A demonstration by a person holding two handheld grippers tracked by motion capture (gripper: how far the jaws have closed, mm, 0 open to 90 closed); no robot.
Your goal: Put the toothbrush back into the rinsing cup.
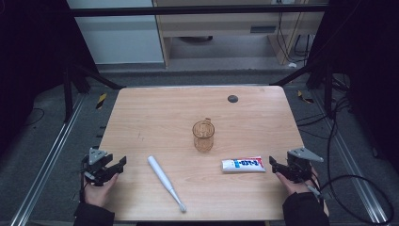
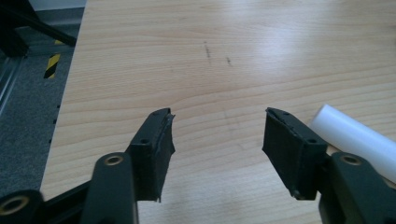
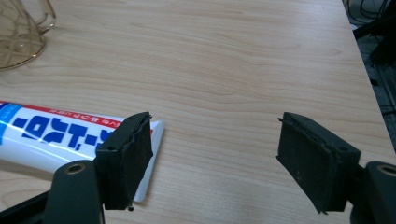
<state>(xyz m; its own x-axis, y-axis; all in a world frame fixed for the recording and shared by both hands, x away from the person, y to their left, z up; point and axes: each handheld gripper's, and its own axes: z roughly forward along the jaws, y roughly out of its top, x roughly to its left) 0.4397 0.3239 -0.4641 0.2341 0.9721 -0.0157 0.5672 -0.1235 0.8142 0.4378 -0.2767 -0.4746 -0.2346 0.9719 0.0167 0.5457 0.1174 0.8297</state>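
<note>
a pale wooden table (image 1: 155,113) with rounded corners fills the middle of the high view. near its centre stands a clear amber plastic cup with a handle (image 1: 203,136), upright, its handle toward twelve o'clock. at about five o'clock from the cup, well apart from it, lies a white toothpaste tube with blue lettering and a red stripe (image 1: 243,164), flat on the wood and running three to nine o'clock. at about seven o'clock from the cup lies a white electric toothbrush (image 1: 165,182), slanted, its thick handle toward eleven o'clock and its brush head toward five o'clock, near the front edge. a small dark round disc (image 1: 232,99) sits on the table at one o'clock from the cup, near the far edge.

the left gripper (image 1: 116,167), held in the person's left hand (image 1: 98,192), rests at the table's left edge with its jaws spread wide, gripping nothing; in the left gripper view the toothbrush handle (image 2: 355,140) lies just beyond its right jaw.

the right gripper (image 1: 274,163), held in the right hand (image 1: 295,186), sits at the right edge, jaws likewise wide apart and empty. in the right gripper view the tube's flat crimped end (image 3: 60,135) lies just beside the left jaw, and the cup (image 3: 18,32) stands at eleven o'clock.
</note>
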